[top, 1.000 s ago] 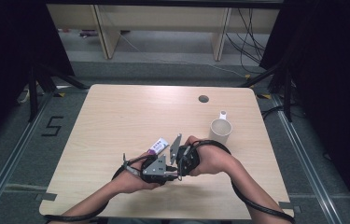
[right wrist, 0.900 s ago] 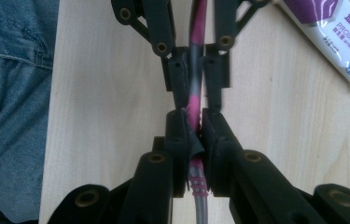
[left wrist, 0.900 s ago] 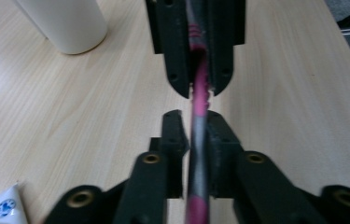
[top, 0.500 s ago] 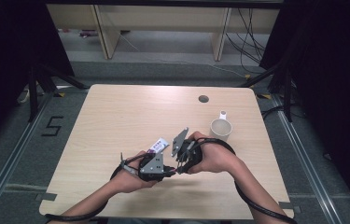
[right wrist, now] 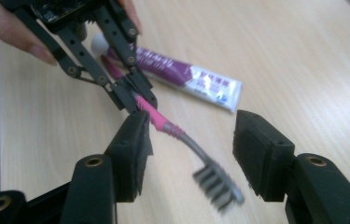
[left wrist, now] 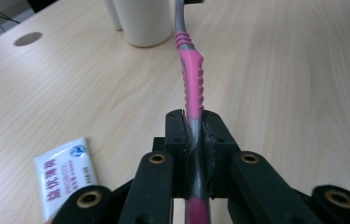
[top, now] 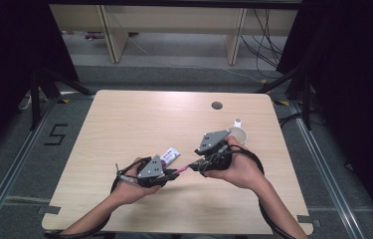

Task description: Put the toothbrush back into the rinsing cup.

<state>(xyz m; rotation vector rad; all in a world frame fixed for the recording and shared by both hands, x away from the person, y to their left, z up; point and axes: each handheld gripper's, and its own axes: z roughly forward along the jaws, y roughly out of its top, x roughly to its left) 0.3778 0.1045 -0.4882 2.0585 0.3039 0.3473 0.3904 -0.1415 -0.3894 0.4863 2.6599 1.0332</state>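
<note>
The step in hand looks like a handover of the toothbrush (left wrist: 192, 79) from one pair of tongs to the other. The left tongs (left wrist: 194, 135) are clamped on its handle, so the brush juts out ahead of them above the desk (top: 124, 119). The right tongs (right wrist: 191, 158) have just been opening; the bristle head lies between their spread jaws, untouched. Next, the right tongs probably need to back clear, leaving the left free to carry the brush, perhaps toward the cup (top: 237, 133) beyond the right tongs.

A pale wooden table (top: 124, 119) stands on grey floor (top: 15, 164), dark curtains (top: 5, 59) alongside.
</note>
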